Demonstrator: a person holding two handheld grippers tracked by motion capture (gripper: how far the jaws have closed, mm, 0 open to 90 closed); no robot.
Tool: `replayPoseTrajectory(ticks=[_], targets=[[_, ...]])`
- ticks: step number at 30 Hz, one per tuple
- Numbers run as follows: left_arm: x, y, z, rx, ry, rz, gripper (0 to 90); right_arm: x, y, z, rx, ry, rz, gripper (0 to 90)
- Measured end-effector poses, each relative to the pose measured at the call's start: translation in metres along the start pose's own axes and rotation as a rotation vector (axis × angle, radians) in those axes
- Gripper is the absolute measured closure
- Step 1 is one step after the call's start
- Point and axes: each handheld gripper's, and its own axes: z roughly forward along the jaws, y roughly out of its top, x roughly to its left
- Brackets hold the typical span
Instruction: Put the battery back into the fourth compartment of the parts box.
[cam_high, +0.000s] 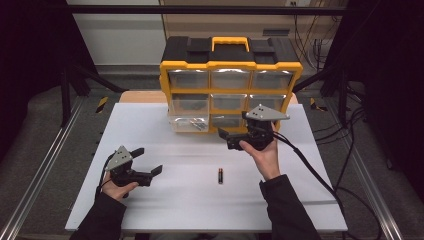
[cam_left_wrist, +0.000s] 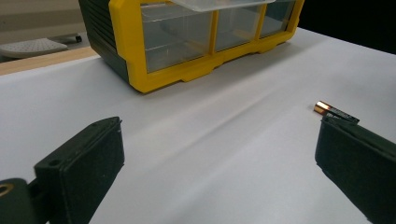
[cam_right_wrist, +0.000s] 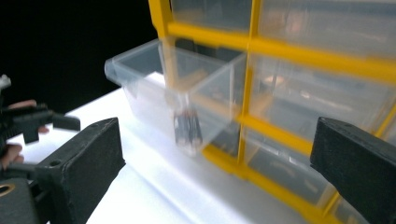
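One battery lies loose on the white worktop, between the two grippers and touching neither. The left gripper rests low at the left with its fingers spread and nothing between them. The right gripper is held just in front of one yellow organiser of nine clear drawers, fingers spread wide and empty. One drawer stands pulled out, with at least two batteries inside.
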Motion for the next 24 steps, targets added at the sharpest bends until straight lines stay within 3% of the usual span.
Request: replayPoseTrajectory(ticks=[13, 24], targets=[[0.000, 0.000, 0.000, 0.000, 0.001, 0.000, 0.9, 0.002, -0.052, 0.006, 0.102, -0.023, 0.020, 2.1], [0.000, 0.000, 0.000, -0.001, 0.003, 0.001, 0.9, 0.011, -0.090, 0.020, 0.231, -0.024, 0.007, 2.5]])
